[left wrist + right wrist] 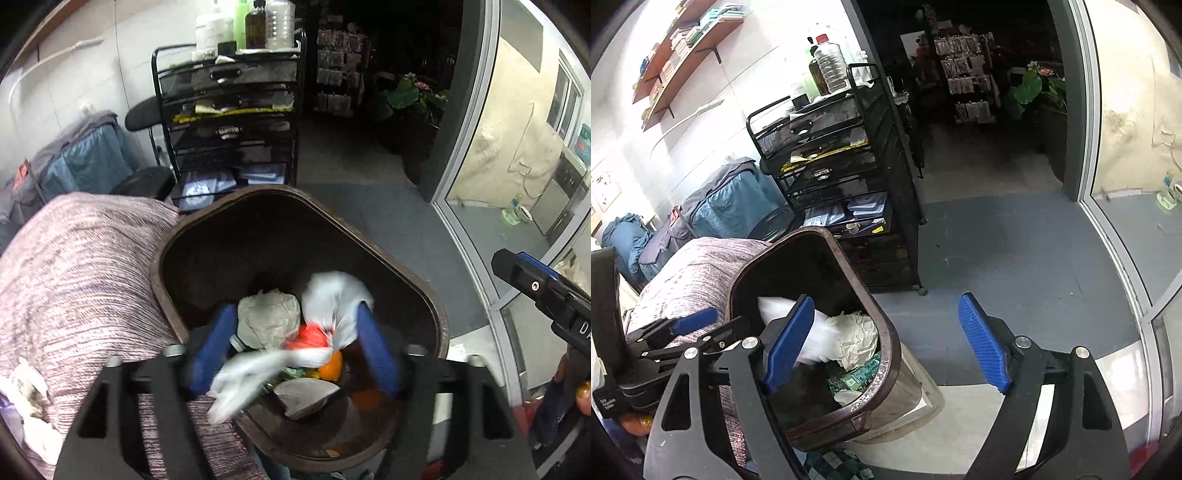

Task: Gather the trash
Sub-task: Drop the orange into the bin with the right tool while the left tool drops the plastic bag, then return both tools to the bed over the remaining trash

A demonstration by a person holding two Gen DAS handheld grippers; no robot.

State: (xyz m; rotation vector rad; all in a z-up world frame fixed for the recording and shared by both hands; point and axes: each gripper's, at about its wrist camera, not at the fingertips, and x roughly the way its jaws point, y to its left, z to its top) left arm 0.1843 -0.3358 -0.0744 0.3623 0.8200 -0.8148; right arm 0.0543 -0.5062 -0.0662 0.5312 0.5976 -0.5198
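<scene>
The left tool (295,347) is held over the mouth of a brown bin (417,291) with its blue fingers (376,354) spread wide; a white plastic bag (332,306) with a red patch is seen between them, blurred, and neither finger is pressed against it, so the tool is released. The bag is placed inside the bin, just beside a ball of crumpled paper (267,317), above an orange (331,367) and other scraps. The right tool (886,339) is held at the bin's near rim, its jaws likewise parted and nothing gripped, one finger over the bin (886,354) and the other over the grey floor (1015,258). A striped cushion (81,280) is pressed against the bin's left side, and a black mesh drawer cart (229,122) topped with bottles is stood behind it.
</scene>
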